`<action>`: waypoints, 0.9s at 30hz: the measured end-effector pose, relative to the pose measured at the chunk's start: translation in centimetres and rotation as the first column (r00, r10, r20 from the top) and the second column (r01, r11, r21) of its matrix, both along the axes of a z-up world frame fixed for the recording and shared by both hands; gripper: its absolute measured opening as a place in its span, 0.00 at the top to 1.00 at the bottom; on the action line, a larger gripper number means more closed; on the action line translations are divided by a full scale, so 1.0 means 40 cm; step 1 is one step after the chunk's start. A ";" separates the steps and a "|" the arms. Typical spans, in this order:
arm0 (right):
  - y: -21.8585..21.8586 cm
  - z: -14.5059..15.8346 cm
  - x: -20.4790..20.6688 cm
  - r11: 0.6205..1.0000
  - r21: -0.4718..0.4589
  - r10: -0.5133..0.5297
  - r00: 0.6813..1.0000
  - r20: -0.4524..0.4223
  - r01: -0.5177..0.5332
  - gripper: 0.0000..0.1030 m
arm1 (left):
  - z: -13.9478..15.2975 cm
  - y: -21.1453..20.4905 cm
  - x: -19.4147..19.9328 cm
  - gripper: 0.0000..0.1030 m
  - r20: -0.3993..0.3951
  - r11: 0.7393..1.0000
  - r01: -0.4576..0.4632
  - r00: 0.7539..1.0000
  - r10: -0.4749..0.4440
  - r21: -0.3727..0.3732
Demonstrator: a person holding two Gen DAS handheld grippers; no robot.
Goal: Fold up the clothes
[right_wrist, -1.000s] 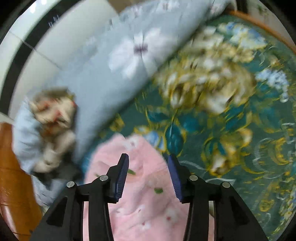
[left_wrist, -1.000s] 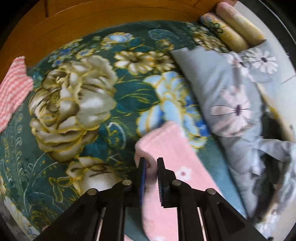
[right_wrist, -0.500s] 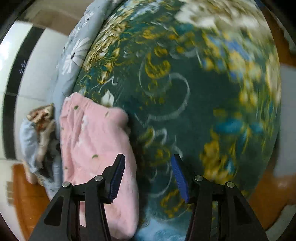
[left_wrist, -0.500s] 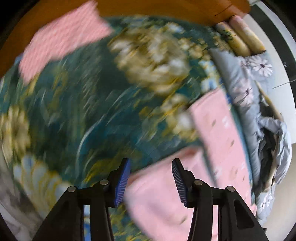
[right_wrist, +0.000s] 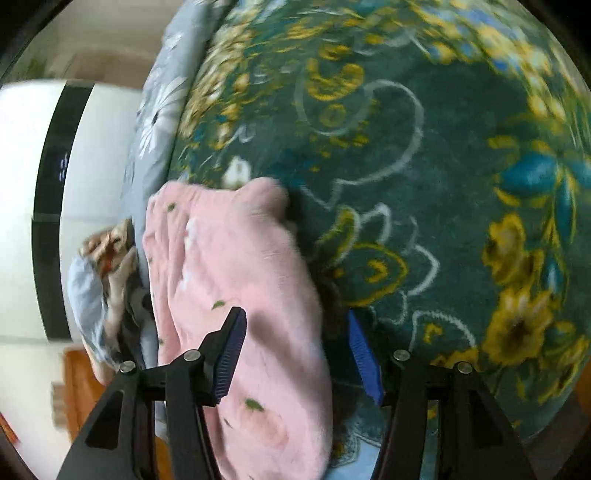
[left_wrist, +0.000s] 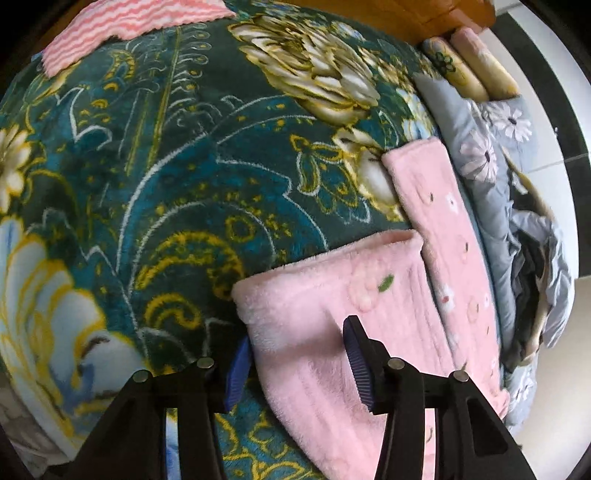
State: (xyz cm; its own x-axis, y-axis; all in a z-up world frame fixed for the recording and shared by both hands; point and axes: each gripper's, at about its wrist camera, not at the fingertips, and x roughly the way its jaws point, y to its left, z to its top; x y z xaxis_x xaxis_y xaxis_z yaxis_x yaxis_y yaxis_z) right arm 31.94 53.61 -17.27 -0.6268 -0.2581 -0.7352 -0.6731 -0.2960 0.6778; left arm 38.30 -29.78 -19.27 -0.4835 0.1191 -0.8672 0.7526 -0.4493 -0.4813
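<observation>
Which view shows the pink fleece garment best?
The left wrist view: the pink fleece garment is sharp, showing a folded edge and a long strip beside it. The right wrist view shows it bunched and motion-blurred.

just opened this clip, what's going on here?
A person with a handheld gripper in each hand is folding a fluffy pink garment on a bed covered by a dark green floral blanket. Both the left gripper and the right gripper are open, each straddling an edge of the garment without clamping it. A grey floral quilt lies alongside, and a pink striped cloth sits at the far edge.
</observation>
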 end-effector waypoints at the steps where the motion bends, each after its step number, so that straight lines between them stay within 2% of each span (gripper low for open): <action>1: -0.002 -0.002 0.002 1.000 -0.005 -0.016 1.000 -0.004 0.016 0.44 | -0.002 -0.002 0.004 0.62 -0.012 1.000 -0.007 1.000 0.007 0.008; 2: -0.005 -0.002 0.000 1.000 -0.005 -0.020 1.000 -0.002 0.020 0.46 | -0.005 -0.003 0.008 0.71 -0.021 1.000 -0.010 1.000 0.011 0.016; 3: -0.008 0.001 -0.005 1.000 0.006 -0.007 1.000 0.012 0.007 0.54 | -0.009 -0.002 0.010 0.79 -0.025 1.000 -0.007 1.000 0.008 0.024; 4: -0.011 0.005 -0.012 1.000 0.021 0.012 0.999 0.031 -0.013 0.62 | -0.012 0.000 0.011 0.81 -0.025 1.000 -0.004 1.000 0.005 0.024; 5: -0.015 0.008 -0.019 0.999 0.032 0.031 0.998 0.047 -0.032 0.82 | -0.014 0.001 0.011 0.86 -0.024 1.000 -0.005 1.000 0.005 0.019; 6: -0.019 0.013 -0.025 0.998 0.041 0.047 0.997 0.055 -0.049 0.94 | -0.015 0.001 0.012 0.89 -0.024 1.000 -0.010 1.000 0.011 0.016; 9: -0.029 0.054 -0.048 0.991 0.093 0.091 0.995 0.051 -0.095 0.96 | 0.007 -0.012 0.008 0.93 -0.053 0.997 -0.064 0.996 0.065 0.032; 11: -0.026 0.107 -0.065 0.985 0.130 0.111 0.994 0.009 -0.112 0.96 | 0.057 -0.032 -0.005 0.94 -0.121 0.995 -0.098 0.987 0.101 0.035; 13: -0.015 0.190 -0.085 0.980 0.162 0.128 0.990 -0.067 -0.116 0.96 | 0.127 -0.055 -0.019 0.95 -0.204 0.993 -0.112 0.972 0.115 0.027; 17: -0.015 0.360 -0.080 0.956 0.263 0.193 0.952 -0.238 -0.128 0.97 | 0.118 -0.072 0.023 0.95 -0.172 0.993 -0.115 0.978 0.115 0.011; 19: -0.015 0.387 -0.049 0.951 0.289 0.198 0.938 -0.283 -0.113 0.97 | 0.114 -0.081 0.044 0.95 -0.156 0.993 -0.116 0.981 0.115 0.003; 22: -0.009 0.302 -0.007 0.955 0.269 0.180 0.962 -0.207 -0.121 0.97 | 0.107 -0.094 0.076 0.95 -0.131 0.993 -0.117 0.985 0.115 -0.008; 24: -0.004 0.215 0.022 0.968 0.221 0.143 0.983 -0.113 -0.116 0.97 | 0.103 -0.103 0.097 0.95 -0.115 0.993 -0.118 0.987 0.115 -0.016; 25: -0.002 0.168 0.036 0.975 0.192 0.122 0.991 -0.061 -0.109 0.97 | 0.088 -0.106 0.114 0.95 -0.105 0.991 -0.134 0.985 0.133 -0.001; 27: 0.008 0.132 0.057 0.987 0.143 0.082 0.996 -0.048 -0.074 0.97 | 0.034 -0.108 0.158 0.95 -0.079 0.977 -0.201 0.975 0.207 0.072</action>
State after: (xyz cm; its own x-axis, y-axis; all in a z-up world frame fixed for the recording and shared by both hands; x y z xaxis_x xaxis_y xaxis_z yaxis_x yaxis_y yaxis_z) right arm 34.21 53.91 -11.98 -0.6482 -0.2039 -0.7337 -0.6082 -0.4412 0.6599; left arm 44.60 -34.12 -17.91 -0.5757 0.0638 -0.8152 0.7798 -0.2569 -0.5708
